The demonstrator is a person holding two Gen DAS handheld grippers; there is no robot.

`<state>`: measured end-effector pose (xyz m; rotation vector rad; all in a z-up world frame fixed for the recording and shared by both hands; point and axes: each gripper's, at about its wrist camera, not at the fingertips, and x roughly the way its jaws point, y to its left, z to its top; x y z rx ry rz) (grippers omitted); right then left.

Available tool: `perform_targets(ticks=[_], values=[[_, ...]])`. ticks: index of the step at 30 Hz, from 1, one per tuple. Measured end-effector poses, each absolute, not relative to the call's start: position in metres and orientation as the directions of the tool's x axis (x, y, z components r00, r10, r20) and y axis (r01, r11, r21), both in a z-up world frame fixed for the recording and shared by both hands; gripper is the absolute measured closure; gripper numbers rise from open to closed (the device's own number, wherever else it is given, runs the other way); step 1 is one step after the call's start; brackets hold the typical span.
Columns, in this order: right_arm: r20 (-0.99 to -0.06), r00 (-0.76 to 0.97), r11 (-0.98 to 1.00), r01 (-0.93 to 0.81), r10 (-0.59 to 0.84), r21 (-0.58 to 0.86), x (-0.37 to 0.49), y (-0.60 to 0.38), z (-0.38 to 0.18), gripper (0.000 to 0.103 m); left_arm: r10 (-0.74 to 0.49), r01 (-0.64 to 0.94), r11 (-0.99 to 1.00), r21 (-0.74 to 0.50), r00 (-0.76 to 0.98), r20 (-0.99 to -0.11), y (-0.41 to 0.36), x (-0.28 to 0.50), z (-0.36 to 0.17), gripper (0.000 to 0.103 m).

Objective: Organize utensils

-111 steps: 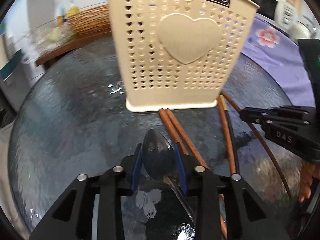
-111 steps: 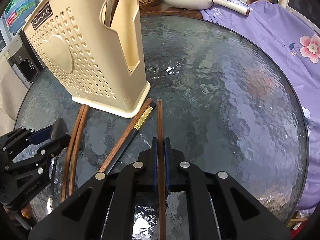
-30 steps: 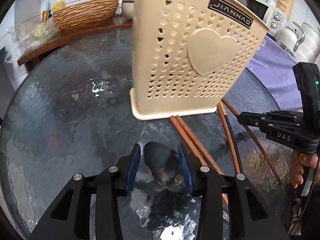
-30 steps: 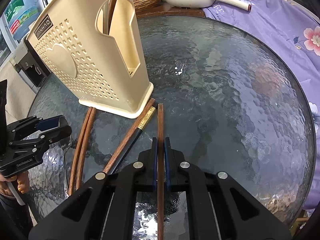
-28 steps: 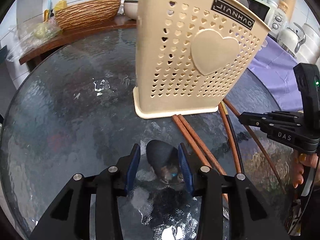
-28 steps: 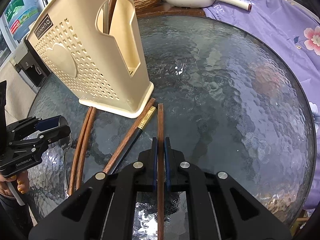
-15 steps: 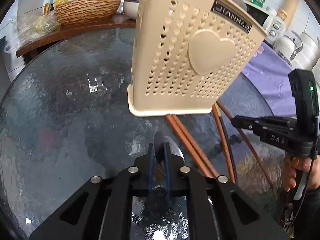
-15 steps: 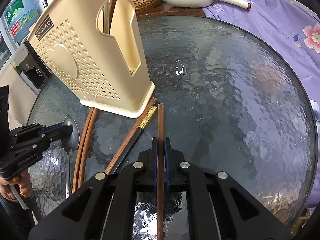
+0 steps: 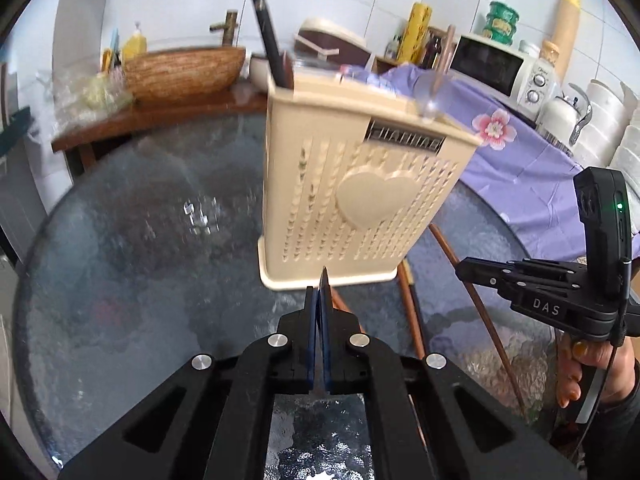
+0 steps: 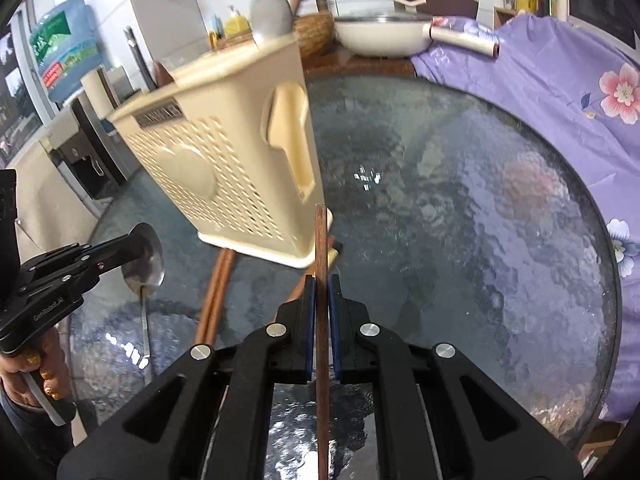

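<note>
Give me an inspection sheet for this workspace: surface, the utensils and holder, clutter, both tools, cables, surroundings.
Surface: round textured glass table, bare on its right side.
Job's things: beige perforated utensil holder stands upright, already holding utensils; brown chopsticks lie on the glass beside its base.
Clutter: nothing seen on the glass beyond the utensils.
Grippers: left tool shut on a metal spoon by its bowl; right tool shut on a single brown chopstick; its tip is in front of the holder's corner.
Cables: thin black cord at the right tool's handle.
Surroundings: purple floral cloth, wicker basket, microwave, white pan, water bottle.
</note>
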<state>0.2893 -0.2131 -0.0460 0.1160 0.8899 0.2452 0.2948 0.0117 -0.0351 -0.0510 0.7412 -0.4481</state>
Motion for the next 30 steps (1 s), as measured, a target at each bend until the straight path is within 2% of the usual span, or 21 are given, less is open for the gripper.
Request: perform_targets(ticks=[7, 14, 15, 17, 18, 19, 22, 30], values=[[-0.692, 0.662, 0.958, -0.187, 0.288, 0.219, 0.275, -0.215, -0.012, 0.096, -0.410, 0.388, 0.906, -0.171, 0.699, -0.586, 0.009, 0.283, -0.015, 0.101], [-0.693, 0.660, 0.957, -0.190, 0.291, 0.221, 0.274, -0.214, -0.010, 0.096, -0.393, 0.382, 0.910, -0.160, 0.673, -0.627, 0.010, 0.290, -0.022, 0.101], [-0.695, 0.658, 0.957, -0.186, 0.289, 0.221, 0.274, -0.213, -0.012, 0.096, -0.390, 0.377, 0.912, -0.163, 0.670, -0.632, 0.012, 0.291, -0.024, 0.098], [-0.699, 0.654, 0.957, -0.183, 0.290, 0.225, 0.273, -0.215, -0.016, 0.096, -0.386, 0.374, 0.912, -0.169, 0.644, -0.660, 0.015, 0.300, -0.033, 0.078], [-0.703, 0.650, 0.957, -0.179, 0.289, 0.229, 0.274, -0.216, -0.018, 0.096, -0.382, 0.366, 0.914, -0.173, 0.639, -0.667, 0.017, 0.302, -0.036, 0.059], [-0.706, 0.647, 0.957, -0.175, 0.289, 0.231, 0.275, -0.217, -0.020, 0.096, -0.368, 0.343, 0.923, -0.178, 0.642, -0.672, 0.020, 0.305, -0.041, 0.054], [-0.715, 0.638, 0.958, -0.167, 0.286, 0.234, 0.277, -0.220, -0.026, 0.096, -0.341, 0.314, 0.934, -0.172, 0.629, -0.699, 0.021, 0.309, -0.053, 0.054], [-0.730, 0.623, 0.959, -0.155, 0.282, 0.237, 0.280, -0.220, -0.036, 0.096, -0.213, 0.309, 0.951, -0.008, 0.637, -0.741, -0.006, 0.295, -0.068, 0.054]])
